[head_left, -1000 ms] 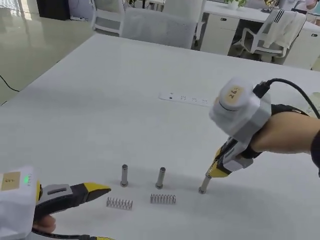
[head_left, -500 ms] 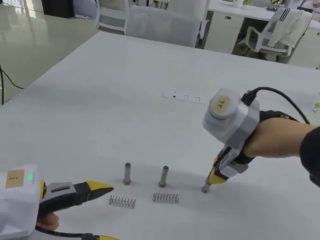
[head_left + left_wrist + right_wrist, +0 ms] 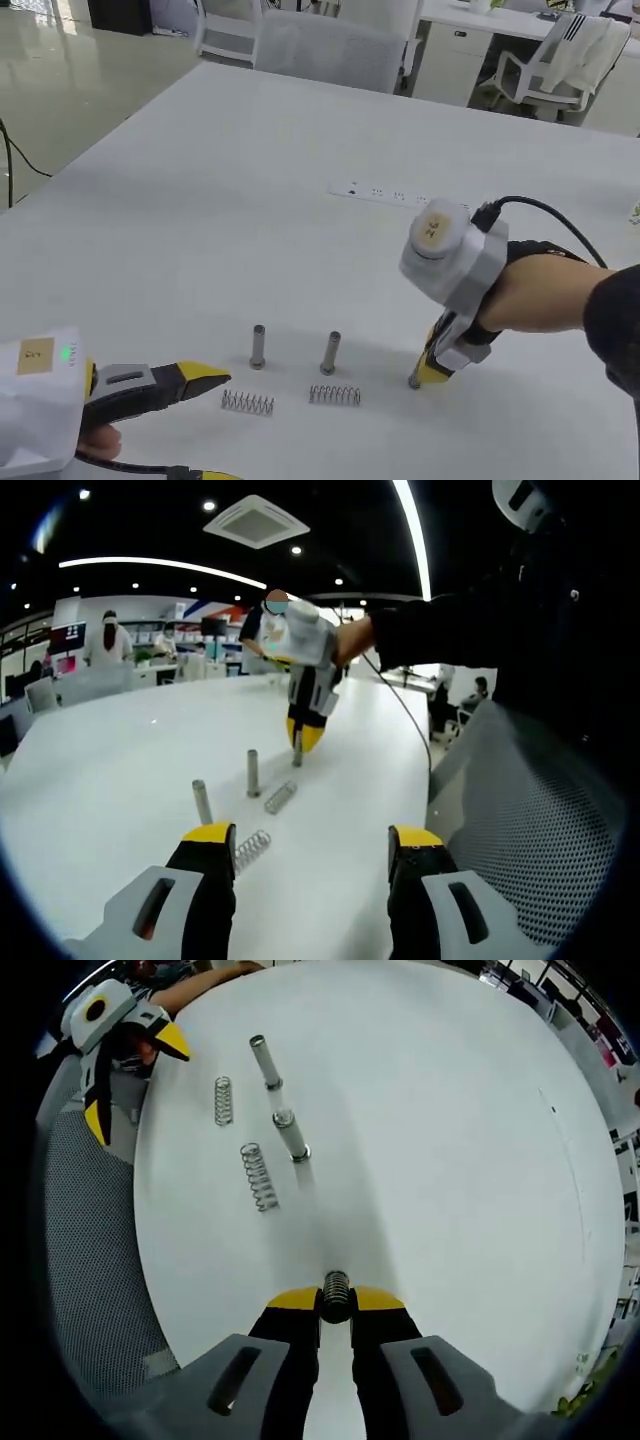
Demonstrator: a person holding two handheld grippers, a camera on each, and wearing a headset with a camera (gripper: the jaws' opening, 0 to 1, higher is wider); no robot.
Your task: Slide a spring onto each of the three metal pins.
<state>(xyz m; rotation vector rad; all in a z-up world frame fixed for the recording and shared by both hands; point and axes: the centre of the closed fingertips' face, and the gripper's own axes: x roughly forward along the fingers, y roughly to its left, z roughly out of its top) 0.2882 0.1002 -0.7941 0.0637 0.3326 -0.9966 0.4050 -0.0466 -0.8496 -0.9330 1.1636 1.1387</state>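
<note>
You work at a broad white table [image 3: 200, 180]. A white power strip [image 3: 385, 194] lies flat on it, toward the far side. Past the far edge: grey mesh chair [image 3: 320, 45], white cabinet [image 3: 450, 65], office chair [image 3: 530, 75] draped with a pale garment [image 3: 585, 45]. Glossy floor [image 3: 70, 70] on your left. Overhead: strip lights [image 3: 150, 565], square ceiling vent [image 3: 262, 520].
</note>
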